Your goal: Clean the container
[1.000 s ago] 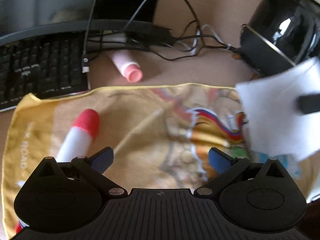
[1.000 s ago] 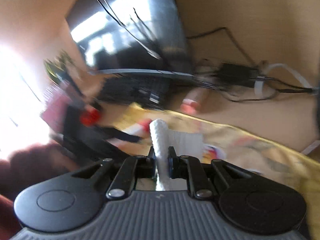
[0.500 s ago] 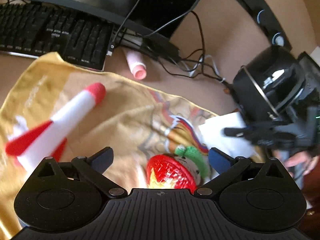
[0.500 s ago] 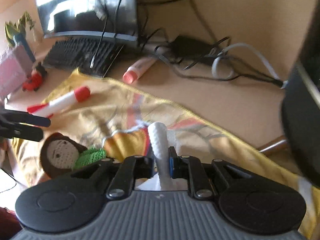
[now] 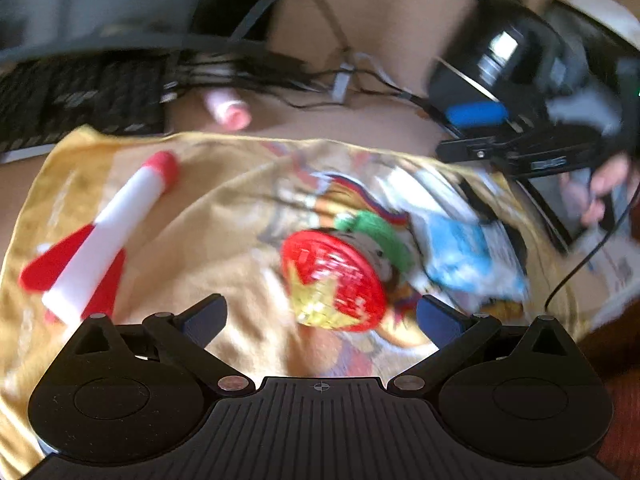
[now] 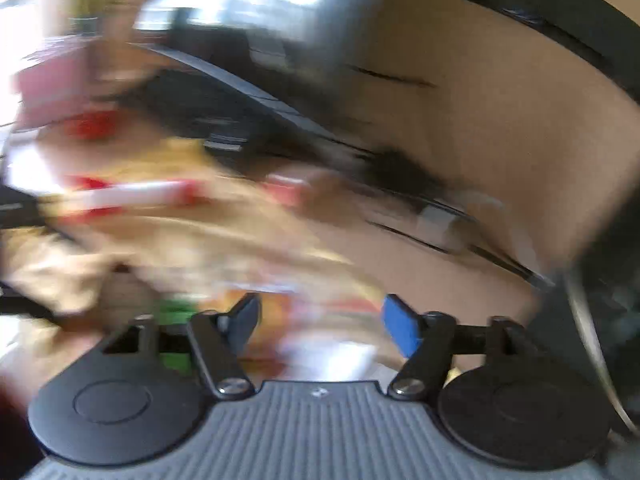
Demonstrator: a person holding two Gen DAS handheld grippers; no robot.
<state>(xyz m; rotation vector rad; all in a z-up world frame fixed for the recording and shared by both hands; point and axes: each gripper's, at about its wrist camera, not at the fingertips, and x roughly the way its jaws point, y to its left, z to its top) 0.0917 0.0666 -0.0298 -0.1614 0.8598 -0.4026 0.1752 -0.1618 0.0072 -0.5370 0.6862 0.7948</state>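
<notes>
Tan counter (image 5: 360, 40) under yellow printed cloth (image 5: 224, 208): your left claw (image 5: 320, 316) gapes empty; your right claw (image 6: 320, 320) (blurred) has just been spreading apart, nothing pinched.

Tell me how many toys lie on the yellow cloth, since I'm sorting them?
3: a rocket at left, a red top in the middle, a crocheted doll touching it behind. Blur may hide others.
</notes>
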